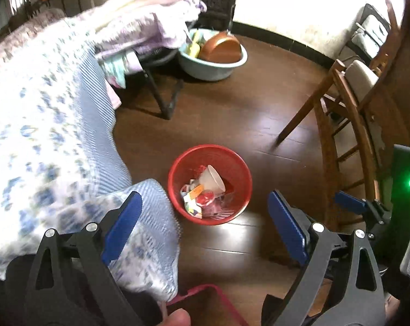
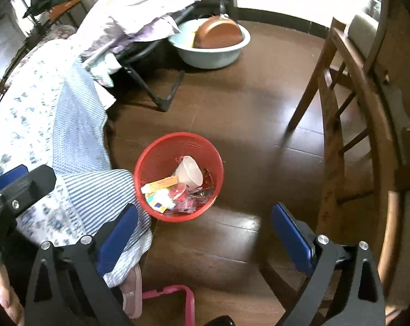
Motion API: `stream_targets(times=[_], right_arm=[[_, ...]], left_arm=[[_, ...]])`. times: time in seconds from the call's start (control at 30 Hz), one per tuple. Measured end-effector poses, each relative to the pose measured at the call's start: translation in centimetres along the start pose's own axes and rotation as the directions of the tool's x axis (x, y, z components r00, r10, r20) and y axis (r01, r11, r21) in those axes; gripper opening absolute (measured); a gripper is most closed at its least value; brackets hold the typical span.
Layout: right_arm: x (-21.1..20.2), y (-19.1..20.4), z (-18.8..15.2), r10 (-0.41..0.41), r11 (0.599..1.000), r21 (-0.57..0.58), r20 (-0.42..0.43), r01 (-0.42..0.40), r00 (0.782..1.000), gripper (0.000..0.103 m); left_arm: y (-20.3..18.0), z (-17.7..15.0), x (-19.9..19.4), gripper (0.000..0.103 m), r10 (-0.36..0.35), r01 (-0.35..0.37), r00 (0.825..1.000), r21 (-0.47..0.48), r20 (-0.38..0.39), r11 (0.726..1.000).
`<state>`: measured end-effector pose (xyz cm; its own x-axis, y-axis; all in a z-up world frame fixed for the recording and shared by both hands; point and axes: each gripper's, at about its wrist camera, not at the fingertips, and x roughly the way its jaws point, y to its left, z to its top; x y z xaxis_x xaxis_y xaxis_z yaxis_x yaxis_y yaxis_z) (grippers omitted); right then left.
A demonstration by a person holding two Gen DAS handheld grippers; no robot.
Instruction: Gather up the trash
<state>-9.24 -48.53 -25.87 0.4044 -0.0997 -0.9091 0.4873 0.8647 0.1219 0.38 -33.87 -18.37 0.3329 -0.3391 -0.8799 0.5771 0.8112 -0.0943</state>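
Observation:
A red mesh trash basket (image 1: pixel 232 160) stands on the dark wood floor, also in the right wrist view (image 2: pixel 156 149). It holds a white paper cup (image 1: pixel 213 180), wrappers and a red lid; the cup (image 2: pixel 190 174) and an orange-white tube (image 2: pixel 158 184) show in the right wrist view. My left gripper (image 1: pixel 205 225) is open and empty, held above the floor just short of the basket. My right gripper (image 2: pixel 205 233) is open and empty, also short of the basket. The right gripper's blue finger (image 1: pixel 350 203) shows at the right of the left wrist view.
A bed with a blue floral striped cover (image 1: pixel 47 125) fills the left, hanging beside the basket. A pale green basin (image 1: pixel 213 68) with a brown bowl sits farther back by a folding stand. A wooden chair (image 1: pixel 348 125) stands right. A pink frame (image 2: pixel 177 298) lies near.

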Motion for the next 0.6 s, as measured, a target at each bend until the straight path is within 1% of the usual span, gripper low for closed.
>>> stream_targets(times=[0.1,0.33,0.47,0.6], right_arm=[[-1.3,0.3,-0.9,0.003,1.000,-0.007,0.005,-0.003,1.000,0.097],[-4.8,0.5,-3.3,0.051,0.998,-0.021,0.021,-0.051,0.998,0.097],[-6.9,0.9,-3.8,0.071,0.997,-0.042,0.051,-0.069,0.996,0.097],[-7.6,0.8,-3.8,0.076,0.996,-0.046,0.063,-0.073,0.995,0.097]], left_arm=[[0.0,-0.8,-2.8,0.091,0.012,-0.012,0.999,-0.006,0.037,1.000],[-0.8,-2.9,-8.6,0.093,0.015,-0.012,0.994,-0.023,0.111,1.000],[-1.5,-3.8,-10.6,0.094,0.025,-0.023,0.989,-0.014,0.146,1.000],[-1.9,-4.3,-11.7,0.094,0.028,-0.026,0.987,-0.012,0.159,1.000]])
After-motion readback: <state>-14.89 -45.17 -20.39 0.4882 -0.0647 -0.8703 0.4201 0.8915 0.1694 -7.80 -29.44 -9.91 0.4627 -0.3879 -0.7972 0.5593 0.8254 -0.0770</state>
